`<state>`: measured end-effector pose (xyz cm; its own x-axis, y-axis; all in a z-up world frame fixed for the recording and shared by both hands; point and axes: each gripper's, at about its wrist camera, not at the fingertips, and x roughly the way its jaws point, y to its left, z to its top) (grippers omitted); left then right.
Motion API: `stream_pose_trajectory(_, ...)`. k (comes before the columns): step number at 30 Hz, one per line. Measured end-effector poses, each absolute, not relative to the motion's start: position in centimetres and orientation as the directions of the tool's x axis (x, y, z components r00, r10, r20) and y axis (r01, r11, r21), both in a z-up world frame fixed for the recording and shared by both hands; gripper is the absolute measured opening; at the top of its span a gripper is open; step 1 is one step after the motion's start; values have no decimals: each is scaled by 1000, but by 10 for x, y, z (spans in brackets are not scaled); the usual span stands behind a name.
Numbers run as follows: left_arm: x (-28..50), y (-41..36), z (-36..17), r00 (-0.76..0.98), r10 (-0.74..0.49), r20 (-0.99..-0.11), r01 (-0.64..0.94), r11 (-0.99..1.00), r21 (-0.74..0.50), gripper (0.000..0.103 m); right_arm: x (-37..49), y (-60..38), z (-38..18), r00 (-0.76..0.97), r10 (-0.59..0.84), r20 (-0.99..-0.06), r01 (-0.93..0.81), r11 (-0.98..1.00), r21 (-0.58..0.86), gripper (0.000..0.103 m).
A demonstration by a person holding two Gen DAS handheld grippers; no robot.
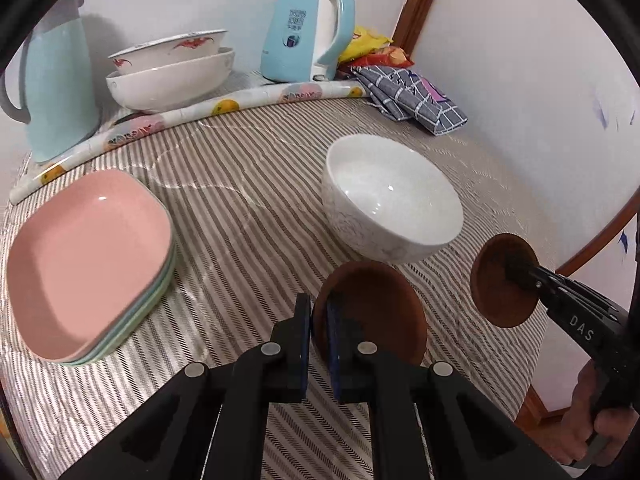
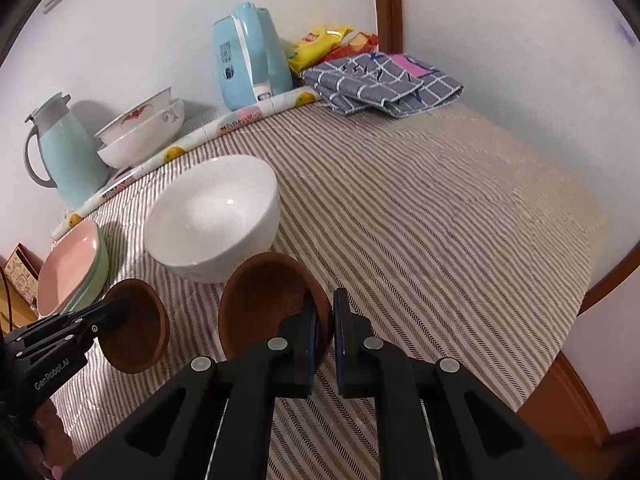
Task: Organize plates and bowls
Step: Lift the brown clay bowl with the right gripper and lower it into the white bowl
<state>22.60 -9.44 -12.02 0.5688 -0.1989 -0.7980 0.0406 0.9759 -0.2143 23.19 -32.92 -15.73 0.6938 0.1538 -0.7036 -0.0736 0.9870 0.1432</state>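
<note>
On the left side of the striped table [image 1: 248, 184] sits a pile of plates [image 1: 90, 264], pink on top and green under it. In the middle stands the white bowl [image 1: 390, 198]. Each claw holds up a small brown bowl by its rim, just in front of the white bowl.

The left gripper [image 1: 318, 344] is pinched narrow on the left brown bowl [image 1: 380, 304]. Only a thin bit of rim sits between the pads, so the bowl could slip or tip out if the claw turns fast. It is also very near the white bowl, and a bump could chip both or push the white bowl along the cloth.

The right gripper [image 2: 325, 336] is pinched narrow on the right brown bowl [image 2: 264, 300] in the same way. The two brown bowls hang near each other, so they could knock together if one is put inside the other too quickly.

Some things are hard to see. The claws cover the low part of each brown bowl, so I cannot tell how deep the grip goes. The plates under the pink one show only their edges, so I cannot count them for sure. The table edge near the person is cut off
</note>
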Motion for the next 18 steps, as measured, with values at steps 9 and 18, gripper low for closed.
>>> stream_pose_trajectory(9,225,-80,-101,603,-192,-775,27,975,-221,8,231,-321,-132,713,172,-680,-87,984,158,8)
stream_pose_trajectory(18,228,-66,-82,631,-183,-754,20,975,-220,8,239,-304,-110,735,183,-653,-106,982,156,8)
